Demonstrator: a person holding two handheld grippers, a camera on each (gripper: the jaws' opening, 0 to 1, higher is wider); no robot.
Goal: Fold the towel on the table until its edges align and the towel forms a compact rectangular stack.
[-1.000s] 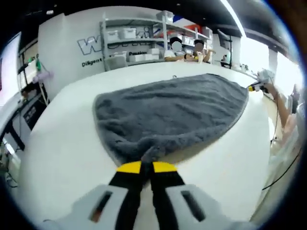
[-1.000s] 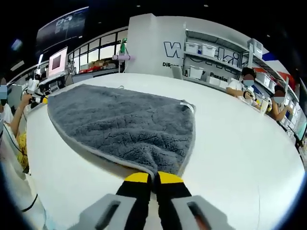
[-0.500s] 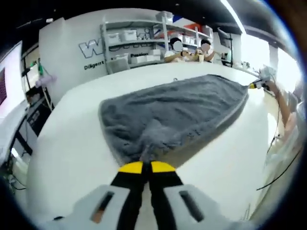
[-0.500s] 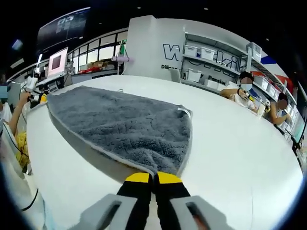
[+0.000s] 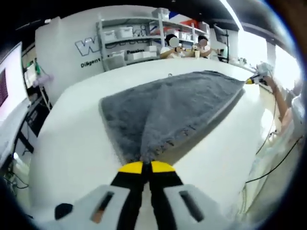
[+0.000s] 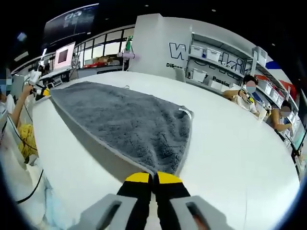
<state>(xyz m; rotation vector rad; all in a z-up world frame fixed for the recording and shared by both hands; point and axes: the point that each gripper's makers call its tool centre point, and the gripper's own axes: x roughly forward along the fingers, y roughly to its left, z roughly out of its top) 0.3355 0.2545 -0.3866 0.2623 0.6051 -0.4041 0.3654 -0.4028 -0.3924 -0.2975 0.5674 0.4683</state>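
Left gripper [image 5: 142, 167]: fingers pressed together on a near corner of the grey towel [image 5: 177, 103]. Over the last second this corner has risen off the worktop [image 5: 72, 143]; cloth now slopes down from the fingertips and a shadowed gap shows under the near edge.

Right gripper [image 6: 153, 178]: fingers also pinched shut on the other near corner of the towel [image 6: 124, 120], whose edge has likewise lifted, a shadow beneath it.

Meaning: both corners are raised, so the fold looks just begun; the far half lies flat ahead of the fingers.

Hard to make out: the corners themselves are buried between the fingers; the towel's underside is hidden; its far edge is distorted.
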